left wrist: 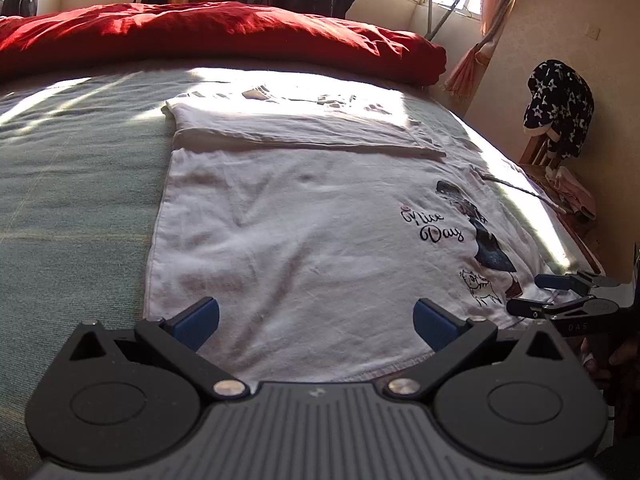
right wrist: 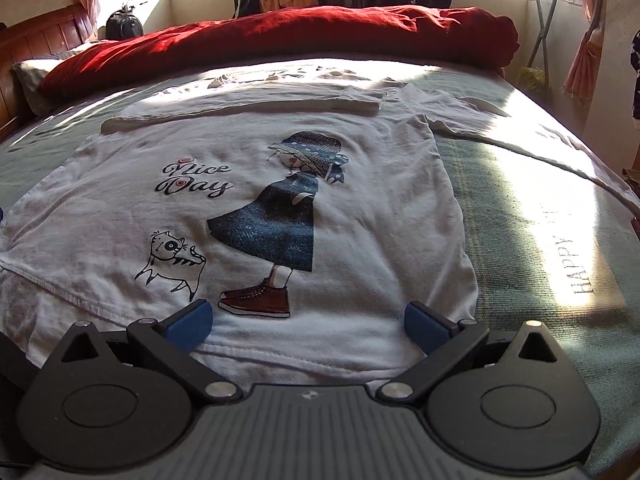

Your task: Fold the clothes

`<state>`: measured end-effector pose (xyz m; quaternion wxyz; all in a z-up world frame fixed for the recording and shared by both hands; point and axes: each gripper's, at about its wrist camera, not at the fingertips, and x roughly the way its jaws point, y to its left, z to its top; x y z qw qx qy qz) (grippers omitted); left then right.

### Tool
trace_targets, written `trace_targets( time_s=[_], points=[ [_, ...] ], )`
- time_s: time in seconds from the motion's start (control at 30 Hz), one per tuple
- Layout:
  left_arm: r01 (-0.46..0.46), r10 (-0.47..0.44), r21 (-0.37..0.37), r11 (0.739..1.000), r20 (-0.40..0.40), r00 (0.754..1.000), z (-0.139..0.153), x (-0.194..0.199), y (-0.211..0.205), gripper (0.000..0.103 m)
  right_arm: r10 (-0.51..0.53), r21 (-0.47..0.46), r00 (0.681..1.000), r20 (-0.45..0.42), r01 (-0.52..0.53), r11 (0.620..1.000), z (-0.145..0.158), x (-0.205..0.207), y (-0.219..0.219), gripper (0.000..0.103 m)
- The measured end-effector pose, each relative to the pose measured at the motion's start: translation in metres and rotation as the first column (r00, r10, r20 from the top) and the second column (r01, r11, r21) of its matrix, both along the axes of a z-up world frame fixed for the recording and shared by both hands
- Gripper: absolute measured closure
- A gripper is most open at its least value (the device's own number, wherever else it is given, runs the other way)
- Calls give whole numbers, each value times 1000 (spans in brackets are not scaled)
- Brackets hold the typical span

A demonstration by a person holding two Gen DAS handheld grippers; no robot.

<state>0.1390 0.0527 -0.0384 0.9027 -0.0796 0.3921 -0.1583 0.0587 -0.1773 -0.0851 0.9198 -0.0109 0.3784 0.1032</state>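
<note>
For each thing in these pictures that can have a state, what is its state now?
White T-shirt: lies flat on the bed, print up, far edge folded over.
Left tongs: open, over the near hem, holding nothing.
Right tongs: open, over the near hem, holding nothing.
Red duvet: bunched at the far side of the bed.
Green bedcover: spread flat.

1. The left tool hovers wide open over the near hem of a white T-shirt.
2. The shirt lies flat on the bed.
3. The right tool sits at the shirt's right edge.
</note>
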Motion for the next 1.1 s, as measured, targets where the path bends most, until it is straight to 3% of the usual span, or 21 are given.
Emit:
trace_targets(
  time_s=[0.1,0.23,0.37,0.47,0.87,1.1],
  points=[
    [0,0,-38,999,-22,1000,-12,28,-4,1,-7,-4,1000,6,7,1000,0,-2,1,0],
    [-71,70,-53,996,-28,997,-26,51,14,1,-6,0,1000,7,6,1000,0,-4,0,0],
    [-163,162,-29,986,-36,986,-10,47,28,1,-5,9,1000,17,5,1000,-2,-6,-2,0],
    [-121,120,-40,992,-26,992,-2,31,25,1,-11,11,999,30,10,1000,-3,-7,-2,0],
    [-60,63,85,995,-35,997,-8,-5,-13,1,1,3,997,80,-2,1000,-4,-18,-4,0],
    [4,0,97,995,-45,999,-15,-8,-37,1,-56,113,995,88,46,993,14,-18,-17,0]
  ],
)
